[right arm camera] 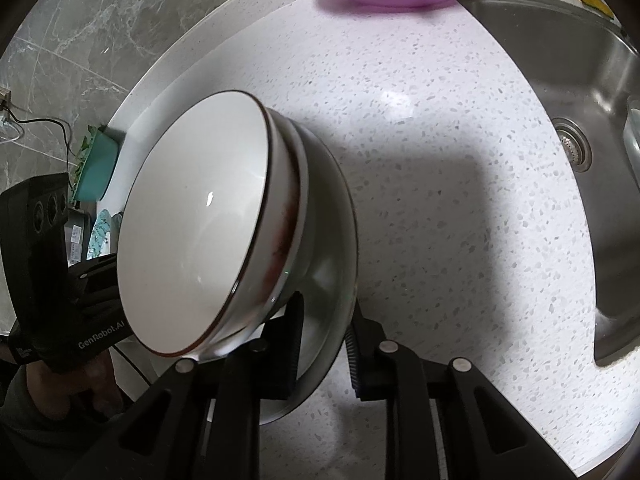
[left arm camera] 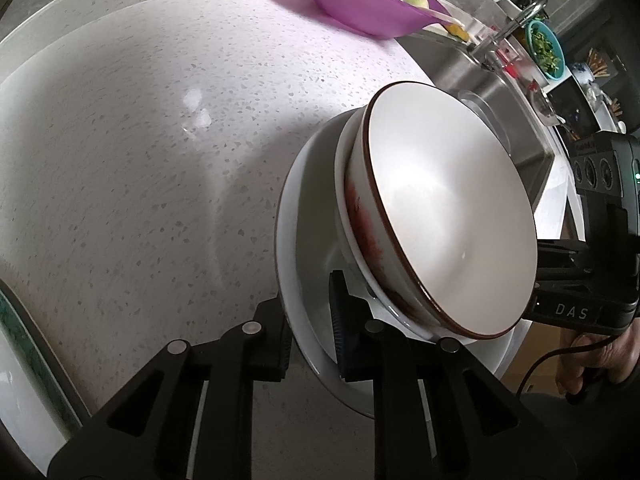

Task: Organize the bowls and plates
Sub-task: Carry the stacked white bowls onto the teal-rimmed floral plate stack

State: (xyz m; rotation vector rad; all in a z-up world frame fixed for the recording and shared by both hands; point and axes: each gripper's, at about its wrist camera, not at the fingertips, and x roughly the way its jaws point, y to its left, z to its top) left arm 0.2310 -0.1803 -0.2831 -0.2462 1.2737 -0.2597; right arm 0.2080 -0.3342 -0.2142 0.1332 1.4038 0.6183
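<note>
Left hand-held gripper (left arm camera: 310, 334) clamped on plate (left arm camera: 304, 264) rim. Right hand-held gripper (right arm camera: 324, 344) clamped on opposite rim; bowls (left arm camera: 448, 216) stacked on top, above worktop (left arm camera: 140, 160)

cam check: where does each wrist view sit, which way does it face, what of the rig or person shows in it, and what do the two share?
Left wrist: on the left gripper, facing steeply down at the speckled countertop; its jaws clamp the white plate rim; the right gripper and a hand show at right.
Right wrist: on the right gripper, facing down, sink to the right; it clamps the opposite rim; the left gripper shows at left.
Shared: the plate, the stacked bowls, the purple bowl, the countertop, the sink.
</note>
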